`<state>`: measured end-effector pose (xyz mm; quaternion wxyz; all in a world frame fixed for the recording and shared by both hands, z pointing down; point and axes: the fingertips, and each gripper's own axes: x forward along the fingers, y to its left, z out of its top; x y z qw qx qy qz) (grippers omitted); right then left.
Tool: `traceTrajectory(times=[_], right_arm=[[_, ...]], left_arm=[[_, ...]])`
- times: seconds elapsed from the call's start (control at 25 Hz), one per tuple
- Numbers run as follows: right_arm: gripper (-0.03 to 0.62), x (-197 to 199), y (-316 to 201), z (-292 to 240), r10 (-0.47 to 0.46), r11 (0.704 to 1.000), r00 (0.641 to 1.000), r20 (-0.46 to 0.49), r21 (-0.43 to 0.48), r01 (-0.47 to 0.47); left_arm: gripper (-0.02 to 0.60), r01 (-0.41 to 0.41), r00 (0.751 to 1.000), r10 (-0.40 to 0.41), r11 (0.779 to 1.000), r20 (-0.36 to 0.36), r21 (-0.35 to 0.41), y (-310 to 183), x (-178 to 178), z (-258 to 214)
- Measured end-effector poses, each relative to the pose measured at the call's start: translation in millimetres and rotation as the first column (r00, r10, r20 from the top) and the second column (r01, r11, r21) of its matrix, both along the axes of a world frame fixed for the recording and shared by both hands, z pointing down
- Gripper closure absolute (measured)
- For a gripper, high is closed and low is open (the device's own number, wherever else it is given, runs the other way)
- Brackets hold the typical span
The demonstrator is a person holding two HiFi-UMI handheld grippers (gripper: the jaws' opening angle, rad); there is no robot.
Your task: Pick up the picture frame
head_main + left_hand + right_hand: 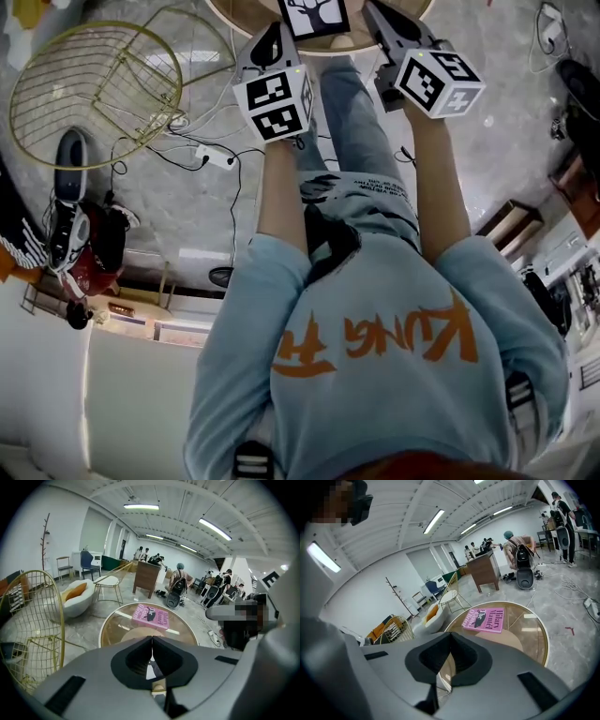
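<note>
The picture frame [314,17], black-edged with a black-and-white print, stands on the round glass table [234,21] at the top edge of the head view. My left gripper [274,30] is just left of it and my right gripper [377,11] just right of it, both pointing toward the table. In the left gripper view the left gripper [151,643] has its jaws shut together with nothing between them. The right gripper [449,638] is likewise shut and empty. A pink book [150,616] [484,619] lies on the table's far side. No contact with the frame shows.
A gold wire chair [94,84] [28,630] stands left of the table. A power strip with cables [214,156] lies on the floor. A white tub chair [77,599] sits beyond. Several people and a wooden desk [146,577] are far back in the hall.
</note>
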<state>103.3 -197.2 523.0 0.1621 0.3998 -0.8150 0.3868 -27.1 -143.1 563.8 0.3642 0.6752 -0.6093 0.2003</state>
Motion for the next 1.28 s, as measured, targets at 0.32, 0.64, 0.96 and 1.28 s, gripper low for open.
traceTrajectory(times=[0.32,0.64,0.96,1.28], right_arm=[[0.597,-25.0,22.4,48.8,0.05,0.996,0.997,0.052,-0.075,-0.046],[0.597,29.5,5.7,122.7,0.057,0.993,0.998,-0.036,-0.104,-0.061],[0.595,14.9,19.4,169.1,-0.021,0.995,0.999,-0.031,-0.103,0.018],[0.527,16.9,18.1,216.0,-0.11,0.984,0.986,-0.123,-0.152,0.091]], left_arm=[[0.561,0.027,0.999,-0.029,0.998,-0.023,-0.049,12.6,-5.6,51.5],[0.561,0.058,0.997,-0.063,0.994,-0.051,-0.094,-4.4,17.3,118.0],[0.561,0.037,0.999,-0.043,0.986,-0.031,-0.164,8.5,11.3,164.5],[0.56,0.067,0.996,-0.079,0.968,-0.037,-0.241,11.4,7.4,197.1]])
